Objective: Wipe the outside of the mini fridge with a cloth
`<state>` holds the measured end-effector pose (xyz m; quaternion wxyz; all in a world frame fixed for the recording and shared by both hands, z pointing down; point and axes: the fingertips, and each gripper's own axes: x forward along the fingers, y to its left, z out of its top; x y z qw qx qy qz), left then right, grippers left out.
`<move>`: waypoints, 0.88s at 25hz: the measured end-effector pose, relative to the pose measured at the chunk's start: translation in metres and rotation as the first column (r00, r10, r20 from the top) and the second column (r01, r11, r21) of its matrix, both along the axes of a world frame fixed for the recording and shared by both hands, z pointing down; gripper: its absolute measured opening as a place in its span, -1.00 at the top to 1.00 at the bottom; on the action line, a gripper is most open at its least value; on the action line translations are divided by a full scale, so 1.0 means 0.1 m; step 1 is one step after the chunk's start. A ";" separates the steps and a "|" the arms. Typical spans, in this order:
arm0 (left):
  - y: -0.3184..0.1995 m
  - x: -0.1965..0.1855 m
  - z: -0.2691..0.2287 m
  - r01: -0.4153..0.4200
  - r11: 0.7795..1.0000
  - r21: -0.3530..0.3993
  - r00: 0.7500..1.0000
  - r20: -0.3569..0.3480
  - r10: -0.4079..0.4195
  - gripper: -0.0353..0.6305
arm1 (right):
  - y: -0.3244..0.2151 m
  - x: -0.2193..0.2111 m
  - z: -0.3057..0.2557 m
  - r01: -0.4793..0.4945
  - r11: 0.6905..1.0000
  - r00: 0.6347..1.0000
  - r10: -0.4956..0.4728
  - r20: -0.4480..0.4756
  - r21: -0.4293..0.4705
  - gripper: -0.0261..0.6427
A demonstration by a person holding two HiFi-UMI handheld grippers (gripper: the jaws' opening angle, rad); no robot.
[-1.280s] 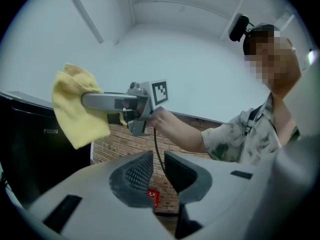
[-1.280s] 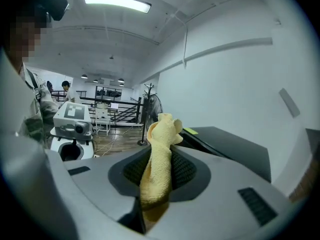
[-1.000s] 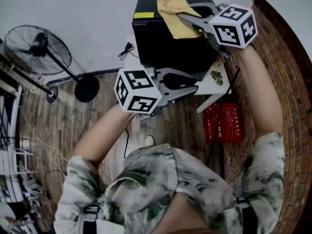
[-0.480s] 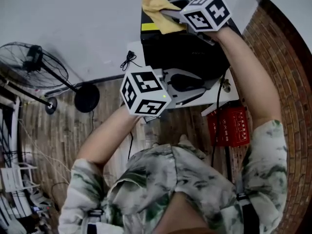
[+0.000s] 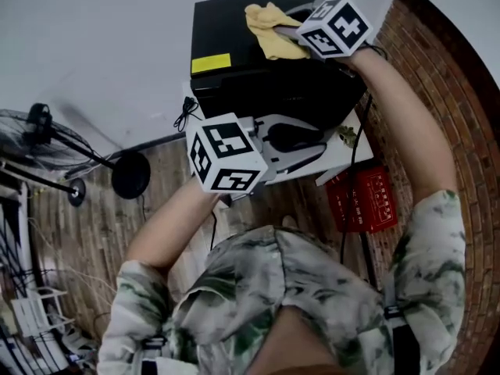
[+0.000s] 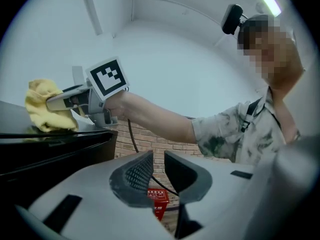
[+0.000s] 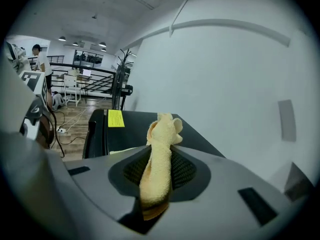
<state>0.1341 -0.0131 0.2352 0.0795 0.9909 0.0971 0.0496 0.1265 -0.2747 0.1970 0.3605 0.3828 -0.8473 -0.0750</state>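
- While the right claw (image 7: 159, 156) is clenching the yellow cloth (image 7: 159, 169) between its two jaws, a fold of that cloth is poking up past the tips and its tail is hanging down behind them; only the right gripper view is showing this grip.
- The cloth is lying on the top of the black mini fridge (image 7: 135, 134), towards its back, near the white wall.
- The left claw (image 6: 159, 171) is staying released: its jaws are standing a narrow gap apart with nothing between them, which only the left gripper view is showing. It is hovering in front of the fridge, clear of the cloth.
- The head view is giving the count: two claws, each carrying one marker cube (image 5: 226, 162), plus one cloth and one fridge.
- One yellow label (image 5: 211, 62) is sitting at the front edge of the fridge top; its print is too small to read in any view.
- The fridge is standing on a white desk (image 5: 344, 143). A red box (image 5: 366, 200) is lying on the wooden floor below, its white writing unreadable.
- One black floor fan (image 5: 47, 135) is appearing at the left, in the head view alone.
- Only the right gripper view is showing a far railing, ceiling lights and a standing person.
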 end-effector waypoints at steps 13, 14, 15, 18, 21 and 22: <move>-0.07 0.64 0.02 -0.057 0.998 0.010 0.998 0.004 0.057 0.71 | -0.20 1.73 0.05 -0.221 0.974 0.969 0.224 -0.105 0.039 0.64; -0.08 0.65 0.02 -0.054 0.998 0.011 0.999 0.003 0.054 0.71 | -0.23 1.79 0.04 -0.229 0.972 0.966 0.233 -0.114 0.045 0.64; -0.09 0.66 0.02 -0.050 0.999 0.011 0.999 0.003 0.050 0.72 | -0.25 1.82 0.03 -0.234 0.971 0.964 0.238 -0.118 0.051 0.64; -0.11 0.69 0.01 -0.033 0.999 0.009 0.999 0.006 0.033 0.71 | -0.28 1.82 -0.02 -0.215 0.975 0.970 0.219 -0.105 0.052 0.64; -0.15 0.67 -0.04 -0.010 1.000 0.014 1.000 0.006 0.010 0.71 | -0.31 1.55 -0.19 -0.146 0.987 0.984 0.153 -0.095 0.072 0.64; -0.18 0.66 -0.05 -0.001 1.000 0.016 1.000 0.006 0.001 0.71 | -0.33 1.41 -0.25 -0.112 0.990 0.989 0.120 -0.092 0.083 0.64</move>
